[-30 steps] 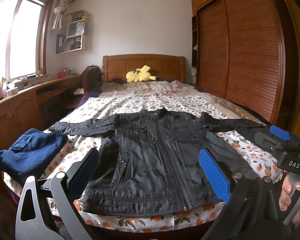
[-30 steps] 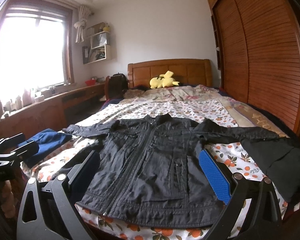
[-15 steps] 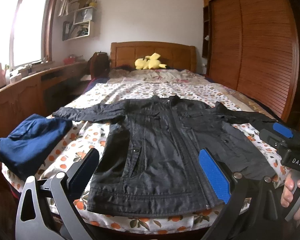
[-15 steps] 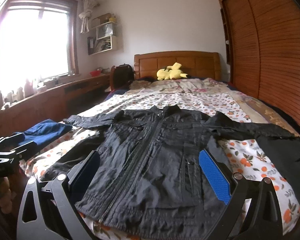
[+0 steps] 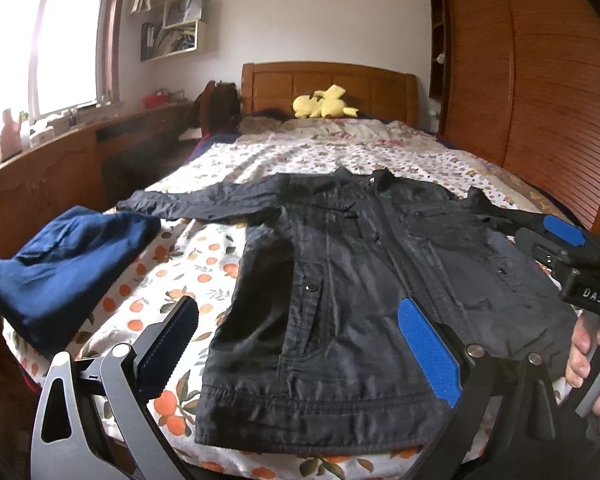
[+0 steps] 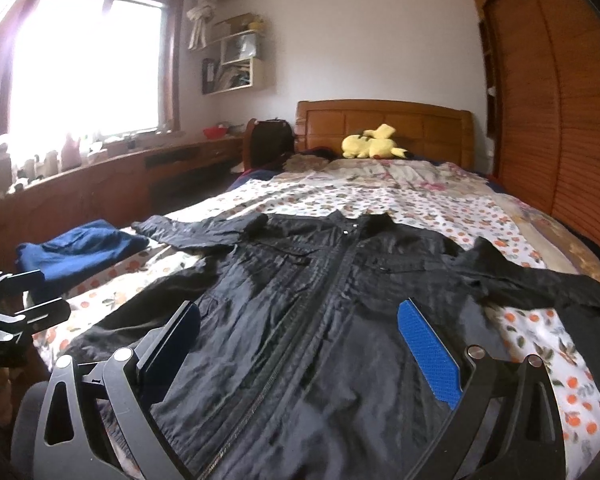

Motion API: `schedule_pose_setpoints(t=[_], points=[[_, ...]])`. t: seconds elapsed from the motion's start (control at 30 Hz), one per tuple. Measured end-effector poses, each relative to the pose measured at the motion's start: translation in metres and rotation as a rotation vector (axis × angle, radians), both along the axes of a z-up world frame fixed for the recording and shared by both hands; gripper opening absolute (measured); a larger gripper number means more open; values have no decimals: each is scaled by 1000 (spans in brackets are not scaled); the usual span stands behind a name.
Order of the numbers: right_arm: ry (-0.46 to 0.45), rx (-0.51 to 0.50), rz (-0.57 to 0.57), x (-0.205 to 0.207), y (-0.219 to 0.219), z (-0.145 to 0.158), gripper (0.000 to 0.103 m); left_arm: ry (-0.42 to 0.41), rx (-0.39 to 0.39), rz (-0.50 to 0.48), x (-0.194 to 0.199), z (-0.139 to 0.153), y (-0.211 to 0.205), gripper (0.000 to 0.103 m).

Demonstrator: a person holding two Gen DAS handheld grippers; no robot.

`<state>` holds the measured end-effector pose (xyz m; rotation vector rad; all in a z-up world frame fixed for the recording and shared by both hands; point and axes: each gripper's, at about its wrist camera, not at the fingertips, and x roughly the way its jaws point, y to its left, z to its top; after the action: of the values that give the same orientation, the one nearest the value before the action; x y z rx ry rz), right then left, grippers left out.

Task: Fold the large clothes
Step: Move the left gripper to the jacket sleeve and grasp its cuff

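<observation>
far left: folded navy garment (image 5: 66, 264) at the bed's left edge, apart from the jacket, a strip of sheet between them
left gripper: left gripper (image 5: 296, 344) jaws spread wide, nothing between them, low over the near-left hem area
bed: floral sheet (image 5: 324, 152) covers the bed, orange-fruit print near the foot
jacket: black jacket (image 5: 364, 280) lies flat, front up, zipped, collar toward the headboard, hem at the foot edge nearest the camera
sleeves: left sleeve (image 5: 204, 204) stretched out sideways toward the navy garment; right sleeve (image 6: 540, 280) stretched the other way toward the wardrobe side
right gripper: right gripper (image 6: 300, 344) jaws spread wide, empty, over the lower front of the jacket; seen from the left wrist view its handle is held by a hand (image 5: 596, 364)
background: yellow plush (image 5: 324, 106) by the headboard, wardrobe doors on the right
handling guess: thin woven shell, looks light, soft and limp, slightly slick sheen; will likely sag and slide when lifted, zipper and hem seams stiffer
grasp guess: pinch at sleeve cuff or shoulder seam, one gripper per side, thicker seam edges should hold better than the smooth panel
step guess: no fold made yet, sleeves-in likely first
risk: slick fabric may slip from the pads; bottom hem is at the bed edge, could drag off
</observation>
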<state>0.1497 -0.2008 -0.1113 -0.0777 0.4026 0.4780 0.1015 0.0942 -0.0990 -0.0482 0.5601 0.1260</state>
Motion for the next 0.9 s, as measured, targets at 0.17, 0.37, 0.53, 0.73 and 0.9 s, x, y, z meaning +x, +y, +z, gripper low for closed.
schedule_pose_setpoints(t=[0.17,0.37,0.53,0.73,0.9], points=[[7,-5,68,24,20,-7,96,34,10,47,13,-6,10,101],[33,-17,132,57,47,-12,96,54,3,103,27,-6,25,101],[53,-18,159,86,70,-13,96,64,-2,131,44,-10,43,101],[95,-22,155,126,91,-29,96,81,-13,117,76,-16,72,101],[124,-51,134,144,93,-50,96,95,-32,103,112,-20,100,101]])
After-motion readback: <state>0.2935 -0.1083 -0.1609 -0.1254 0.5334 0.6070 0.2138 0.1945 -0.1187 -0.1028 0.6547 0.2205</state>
